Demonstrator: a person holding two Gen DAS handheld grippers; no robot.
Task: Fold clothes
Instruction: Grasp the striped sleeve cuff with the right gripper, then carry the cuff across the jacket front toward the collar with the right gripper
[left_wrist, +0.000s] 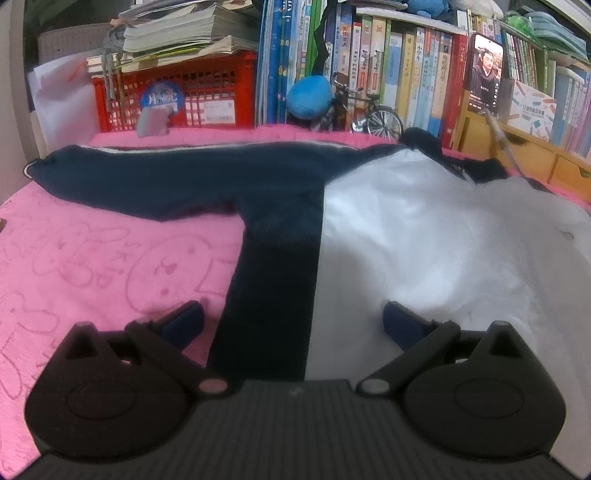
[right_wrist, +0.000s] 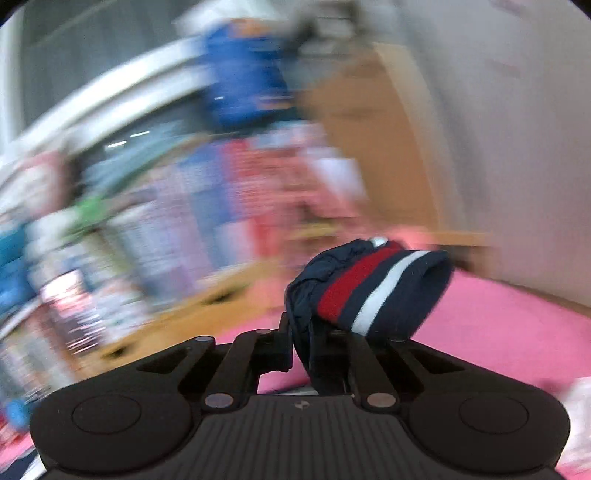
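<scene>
Jacket (left_wrist: 369, 229) flat on fuzzy pink blanket (left_wrist: 92, 258), navy sleeve out left, body white. Red crate (left_wrist: 177, 99), books (left_wrist: 406, 74), toy bike (left_wrist: 369, 114) behind it. Left gripper (left_wrist: 291, 325) wide apart, empty. Right gripper (right_wrist: 301, 343) pinched tight on ribbed striped cuff (right_wrist: 373, 291); background blurred

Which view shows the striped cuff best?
The right wrist view: the cuff, navy with red and white stripes, sits sharp and close, pinched in the right hand-held gripper. The left wrist view shows only the jacket's other sleeve.
</scene>
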